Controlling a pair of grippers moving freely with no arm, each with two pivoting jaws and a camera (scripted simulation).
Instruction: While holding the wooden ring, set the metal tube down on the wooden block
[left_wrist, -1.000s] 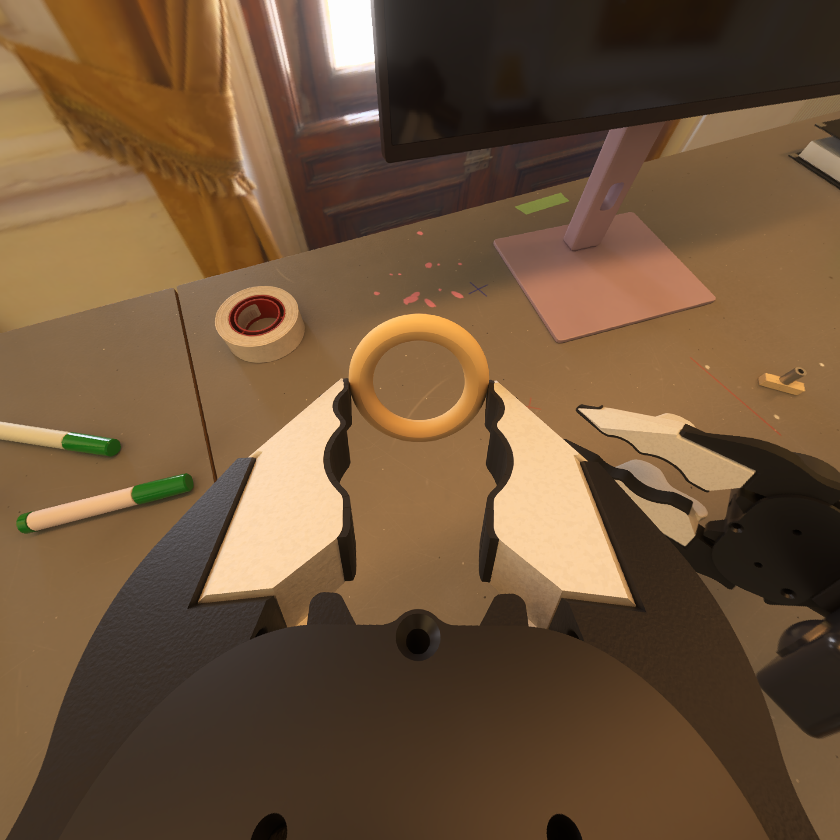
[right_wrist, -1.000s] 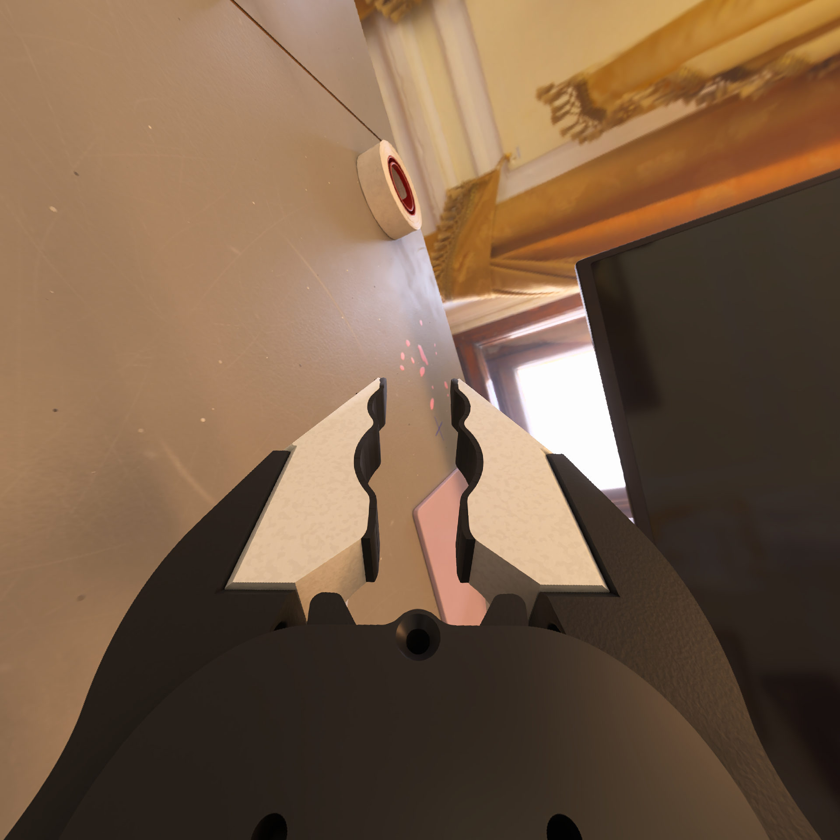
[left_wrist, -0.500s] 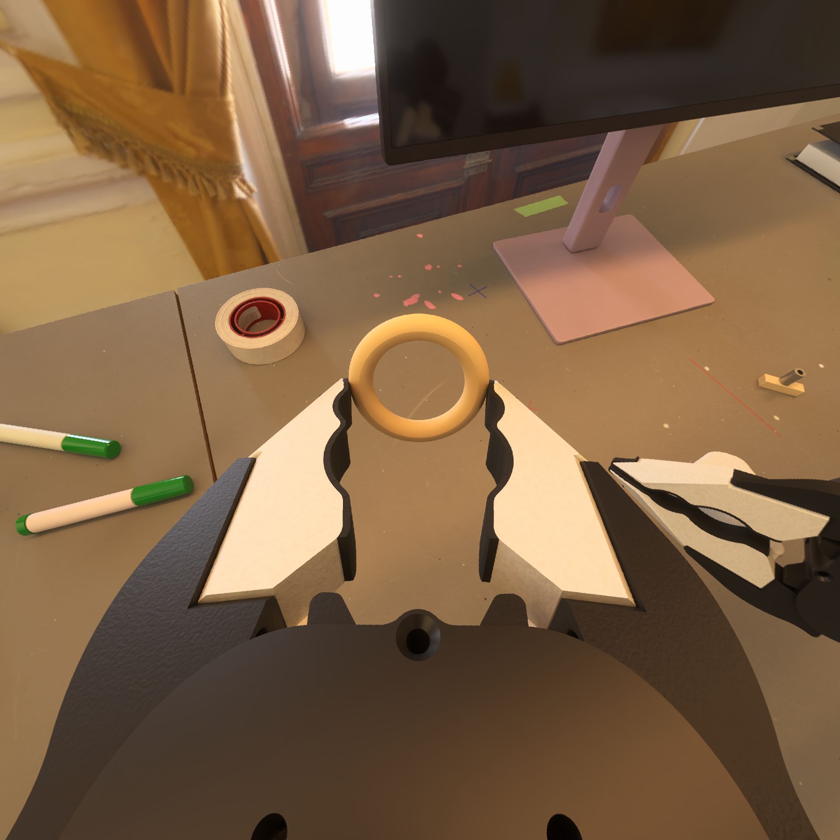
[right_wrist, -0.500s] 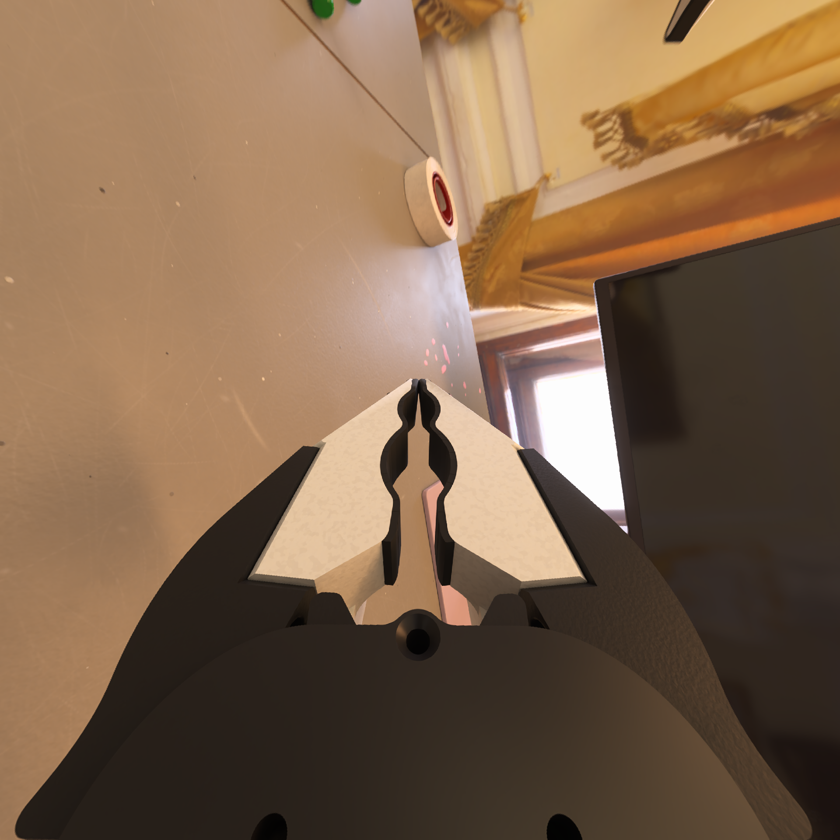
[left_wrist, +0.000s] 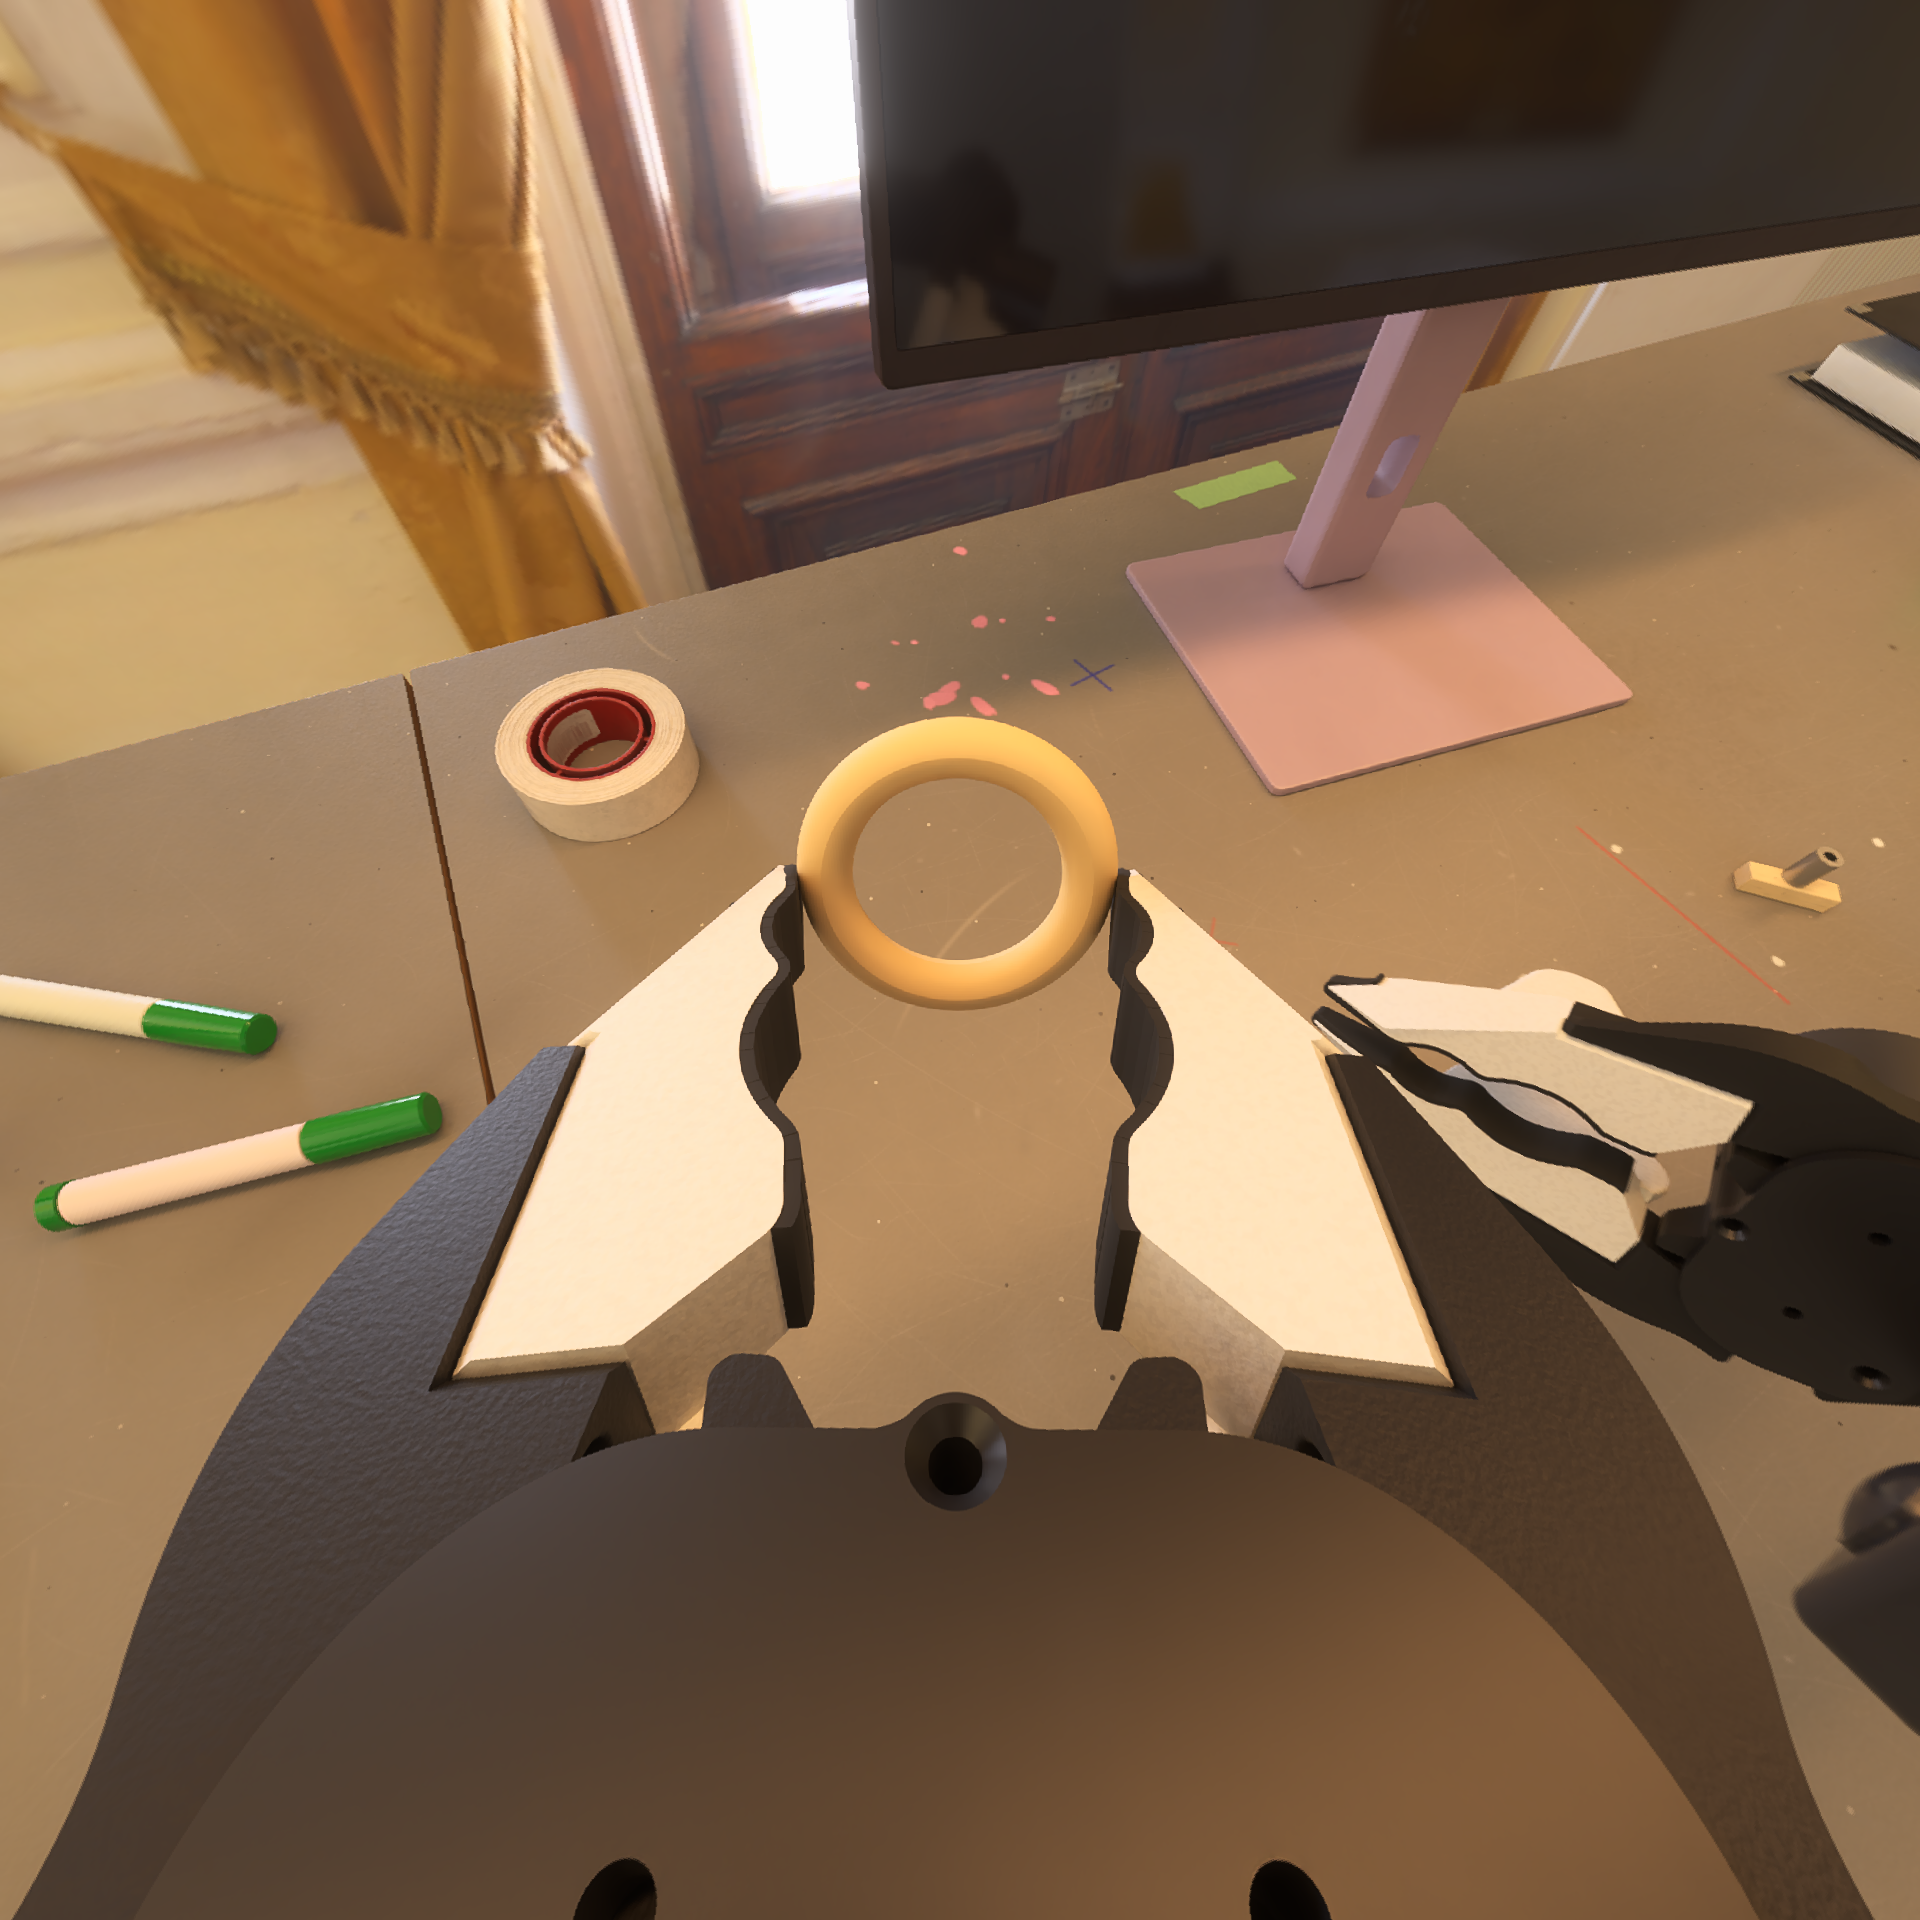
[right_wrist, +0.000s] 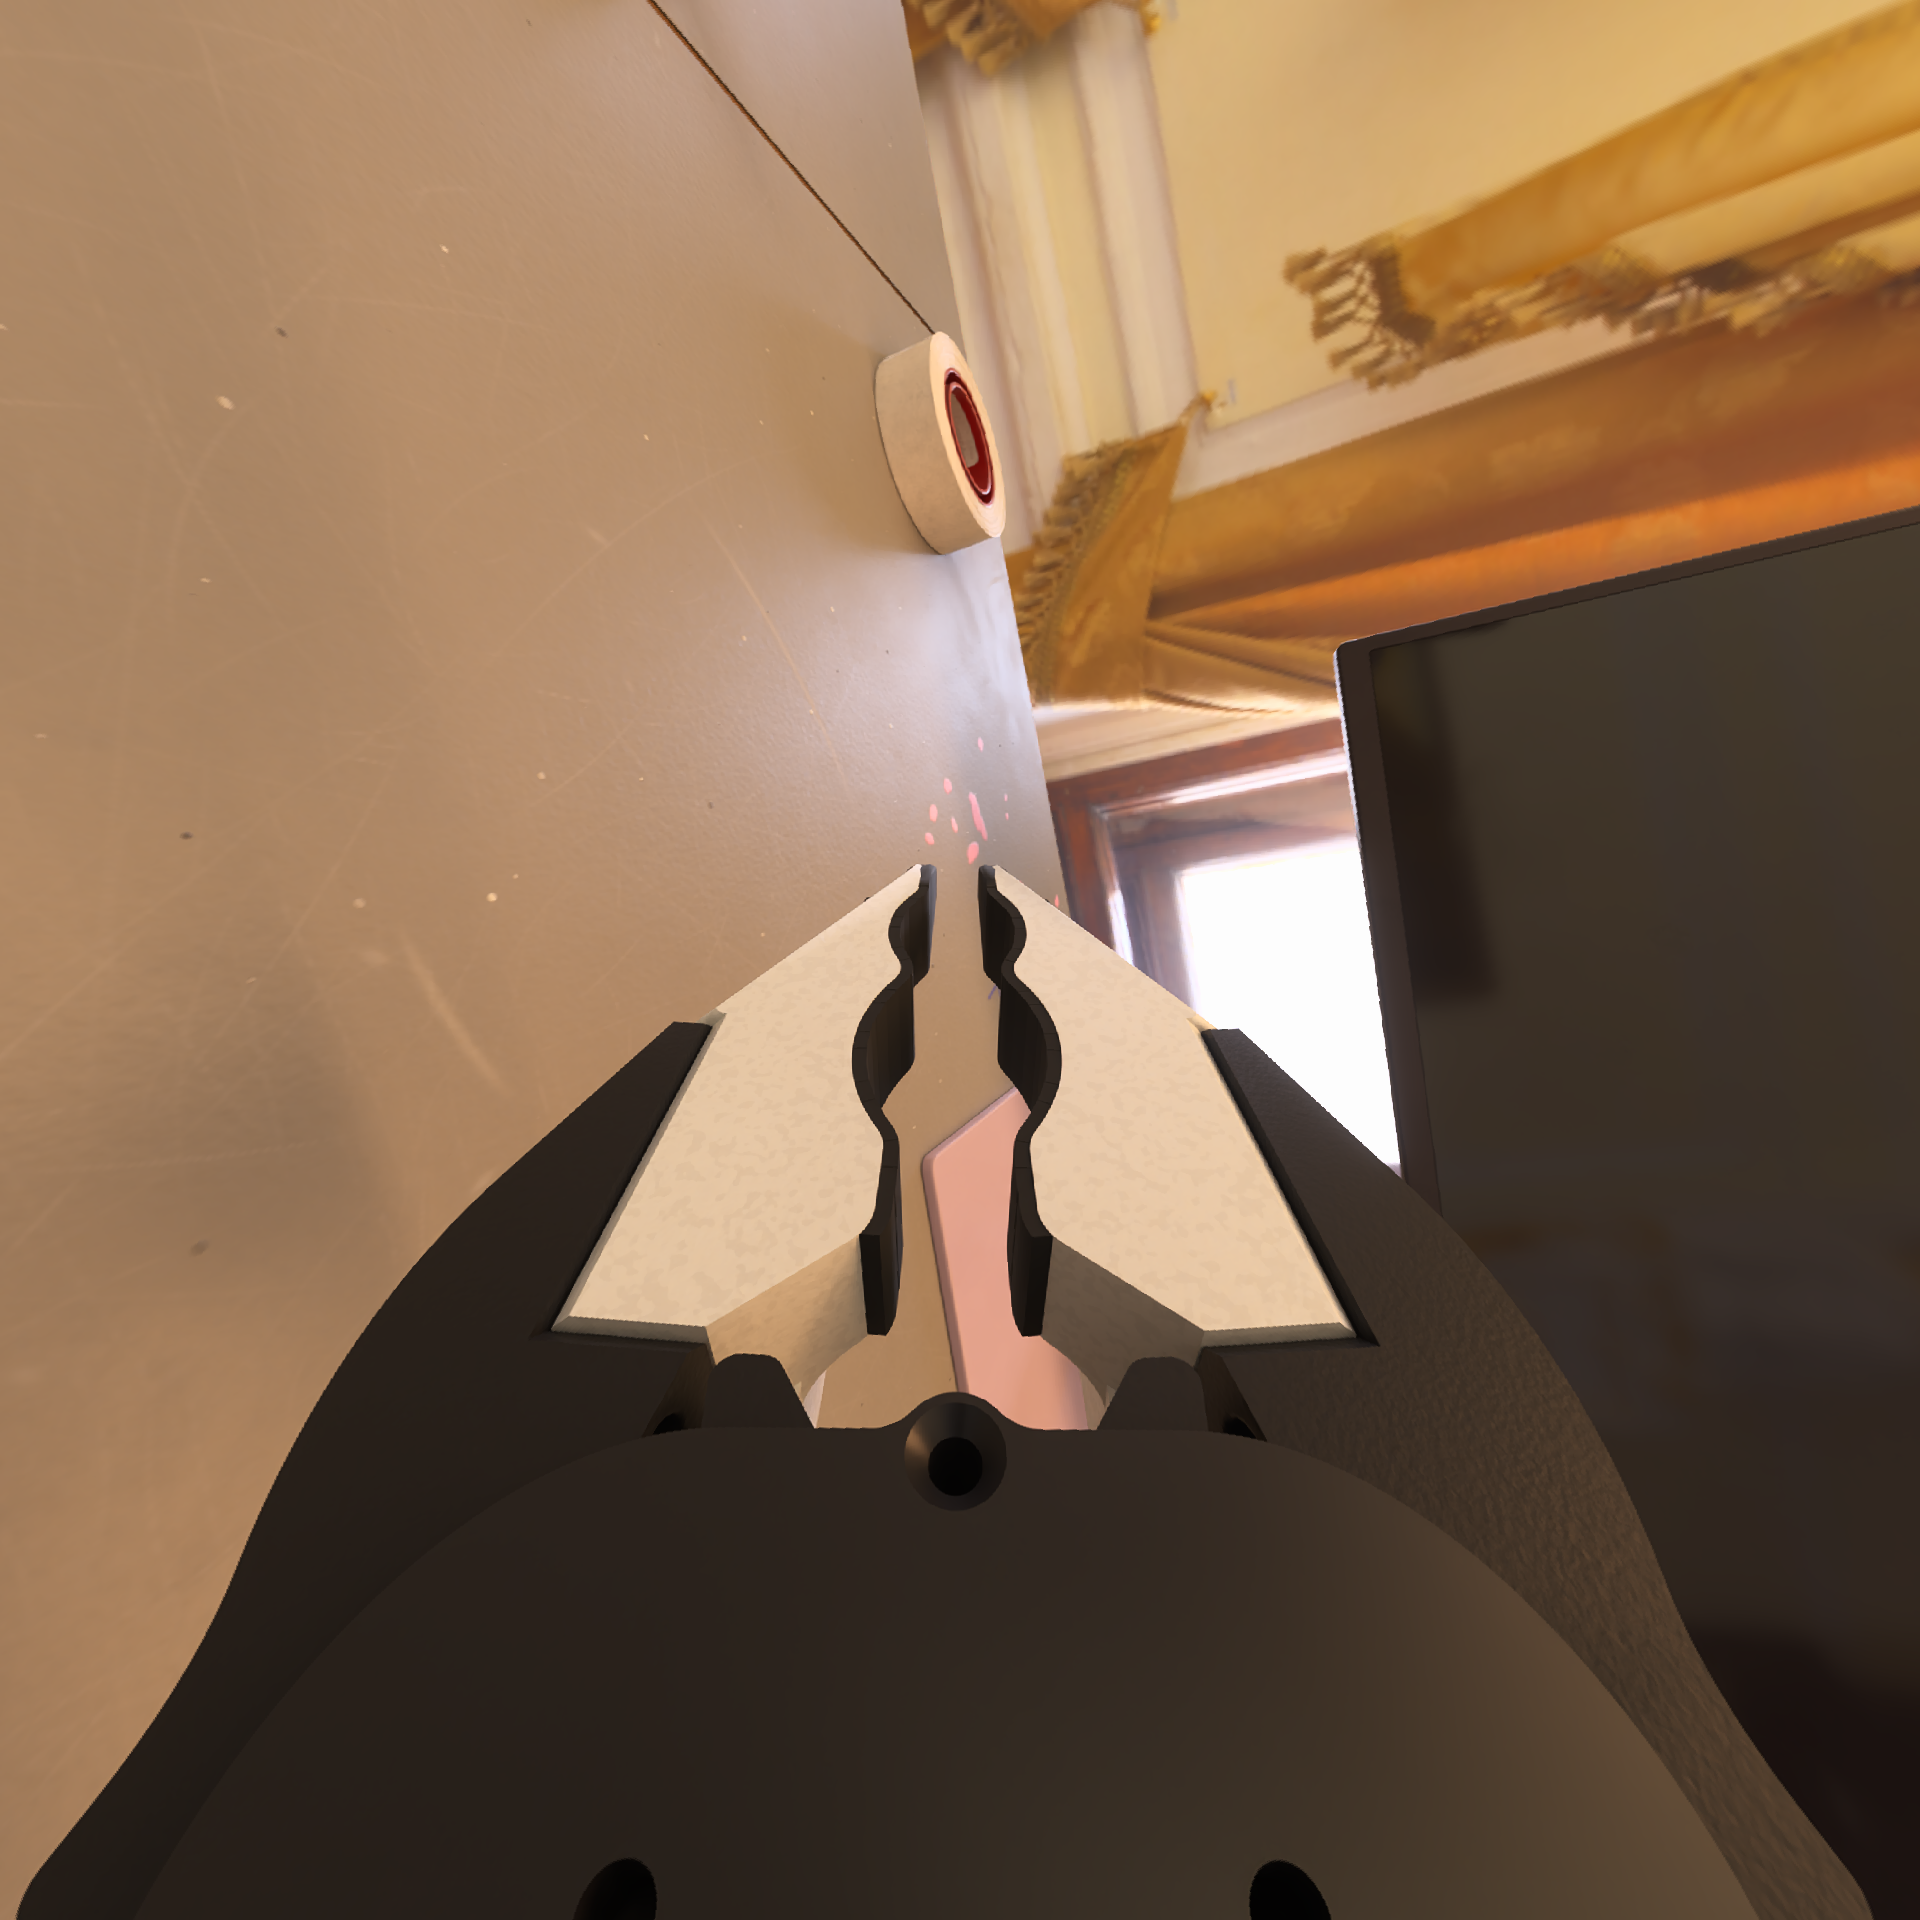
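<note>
My left gripper (left_wrist: 956, 883) is shut on the wooden ring (left_wrist: 956, 982). It holds the ring by its two sides above the brown table (left_wrist: 935, 1143), with the hole facing me. The small metal tube (left_wrist: 1813, 864) sits tilted on the small wooden block (left_wrist: 1782, 888) at the far right of the table, well away from both grippers. My right gripper (right_wrist: 956, 883) is empty, rolled on its side, with its jaws a narrow gap apart. It also shows in the left wrist view (left_wrist: 1340, 997), just right of my left gripper. The tube and block are not in the right wrist view.
A roll of white tape (left_wrist: 597, 753) lies at the back left and also shows in the right wrist view (right_wrist: 940, 447). Two green-capped markers (left_wrist: 208, 1027) (left_wrist: 239, 1158) lie at the left. A dark monitor (left_wrist: 1351, 156) on a pink stand (left_wrist: 1382, 655) stands at the back right.
My right gripper closed fully half a second ago and has now parted slightly. It shifted a little beside my left gripper. The left gripper and ring stayed still.
</note>
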